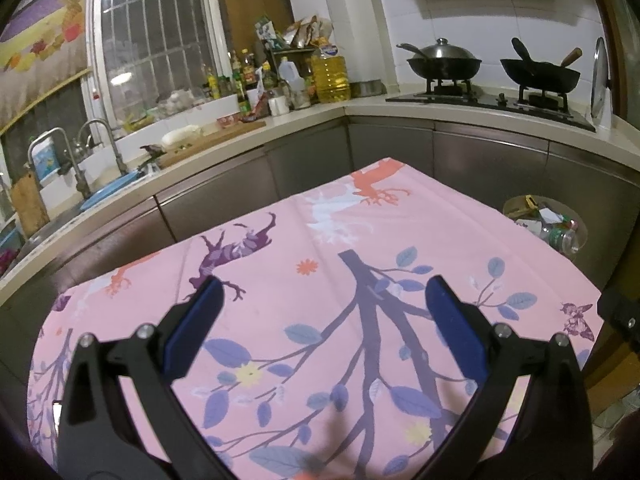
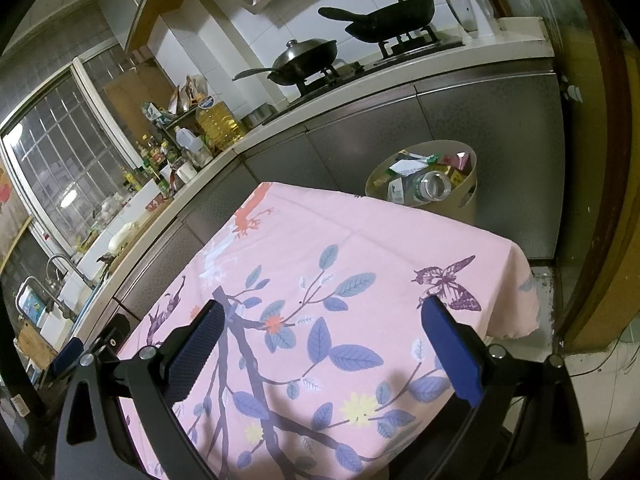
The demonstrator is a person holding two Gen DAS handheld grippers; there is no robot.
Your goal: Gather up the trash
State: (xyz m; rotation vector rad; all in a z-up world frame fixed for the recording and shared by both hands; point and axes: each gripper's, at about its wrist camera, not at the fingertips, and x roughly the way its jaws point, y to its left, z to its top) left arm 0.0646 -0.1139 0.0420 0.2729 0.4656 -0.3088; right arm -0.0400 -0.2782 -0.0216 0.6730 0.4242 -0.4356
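Left wrist view shows your left tongs [image 1: 324, 292] spread wide and grasping nothing, hovering over the pink tablecloth [image 1: 320, 248] printed with branches, leaves and deer. Beyond the cloth's far right corner you can see the beige trash bin [image 1: 576, 224], partly cut off by the cloth edge, already stuffed with wrappers and a clear plastic bottle [image 1: 560, 237]. In the right wrist view your right tongs [image 2: 320, 314] are likewise released and hold nothing, above the same cloth near a purple butterfly print [image 2: 450, 284]. From here the trash bin [image 2: 468, 200] stands on the floor just past the cloth's far edge, against the grey cabinet fronts [image 2: 480, 120], with the bottle [image 2: 432, 188] lying on top, its open mouth toward you, among cartons and paper scraps. Above the bin, on the kitchen counter [image 2: 440, 64], two black woks [image 2: 308, 60] sit on the gas stove; further left of the bin, a large yellow oil jug [image 2: 218, 120] stands among sauce bottles.
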